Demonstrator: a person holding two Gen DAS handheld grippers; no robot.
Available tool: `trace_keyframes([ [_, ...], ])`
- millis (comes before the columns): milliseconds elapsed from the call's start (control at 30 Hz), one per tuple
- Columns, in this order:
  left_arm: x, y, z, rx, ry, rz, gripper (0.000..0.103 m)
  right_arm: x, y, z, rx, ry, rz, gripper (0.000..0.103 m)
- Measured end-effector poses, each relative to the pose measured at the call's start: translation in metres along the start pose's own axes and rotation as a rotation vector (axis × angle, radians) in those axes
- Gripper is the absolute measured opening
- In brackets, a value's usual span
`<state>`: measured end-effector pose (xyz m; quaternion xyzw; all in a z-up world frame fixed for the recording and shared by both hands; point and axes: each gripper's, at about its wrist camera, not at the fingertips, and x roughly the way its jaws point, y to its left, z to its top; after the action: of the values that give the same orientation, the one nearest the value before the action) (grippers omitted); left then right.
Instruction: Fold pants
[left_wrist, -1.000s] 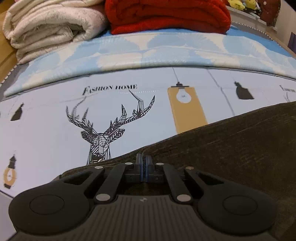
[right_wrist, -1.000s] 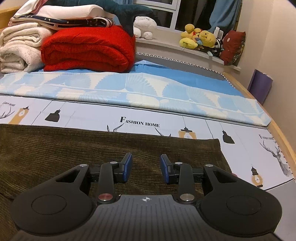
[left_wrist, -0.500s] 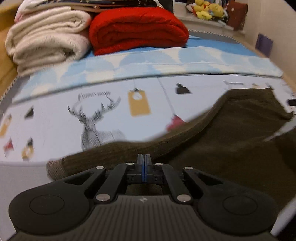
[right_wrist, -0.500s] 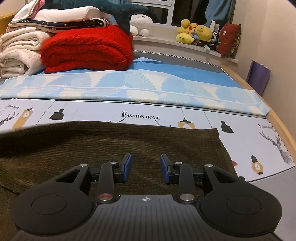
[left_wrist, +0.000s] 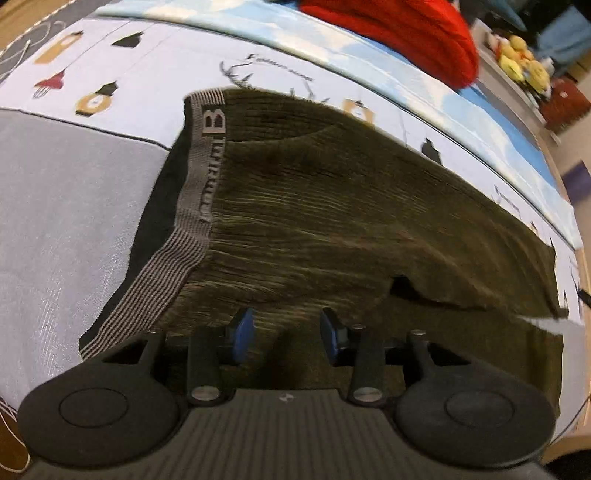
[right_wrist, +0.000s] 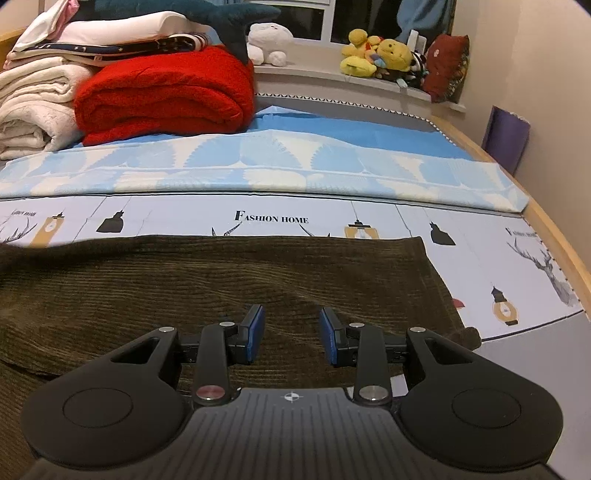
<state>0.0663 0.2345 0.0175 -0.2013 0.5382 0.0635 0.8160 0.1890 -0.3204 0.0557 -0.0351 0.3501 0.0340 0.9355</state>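
Dark olive corduroy pants (left_wrist: 332, 221) lie on the printed bedsheet, folded lengthwise, one leg over the other. Their grey striped waistband (left_wrist: 195, 206) is at the left in the left wrist view. My left gripper (left_wrist: 286, 330) is open and empty, just above the pants near the waist. In the right wrist view the pants (right_wrist: 221, 280) stretch across, with the leg hems at the right. My right gripper (right_wrist: 291, 338) is open and empty, just above the cloth near the leg ends.
A red folded blanket (right_wrist: 166, 99) and cream blankets (right_wrist: 33, 107) are stacked at the back left. A light blue sheet (right_wrist: 277, 162) lies beyond the pants. Plush toys (right_wrist: 376, 55) sit on the windowsill. The bed's wooden edge (right_wrist: 557, 243) runs along the right.
My left gripper was shut on the pants' edge, carried it across and over, then opened and let go. The pants now lie folded. My right gripper stayed open and nearly still.
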Motion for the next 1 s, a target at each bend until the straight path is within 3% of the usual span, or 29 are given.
trace_keyframes([
  [300,0.002,-0.023,0.02,0.001,-0.068,0.014,0.046,0.008,0.007,0.003,-0.04,0.003,0.009,0.035],
  [567,0.028,-0.054,0.079,0.133,-0.19,0.021,0.046,0.007,0.009,0.015,0.0,-0.027,0.049,0.035],
  [667,0.047,-0.067,0.099,0.177,-0.262,0.041,0.046,0.008,0.013,0.017,-0.009,-0.033,0.055,0.035],
  [767,0.076,-0.075,0.113,0.239,-0.277,0.061,0.047,0.012,0.013,0.017,-0.019,-0.026,0.056,0.035],
  [867,0.101,-0.088,0.125,0.372,-0.302,0.155,0.057,0.016,0.009,0.018,-0.024,-0.021,0.053,0.035],
  [933,0.116,-0.095,0.132,0.465,-0.328,0.211,0.075,0.018,0.006,0.019,-0.024,-0.023,0.05,0.035],
  [1000,0.129,-0.1,0.14,0.541,-0.347,0.236,0.084,0.019,0.002,0.02,-0.024,-0.023,0.043,0.035],
])
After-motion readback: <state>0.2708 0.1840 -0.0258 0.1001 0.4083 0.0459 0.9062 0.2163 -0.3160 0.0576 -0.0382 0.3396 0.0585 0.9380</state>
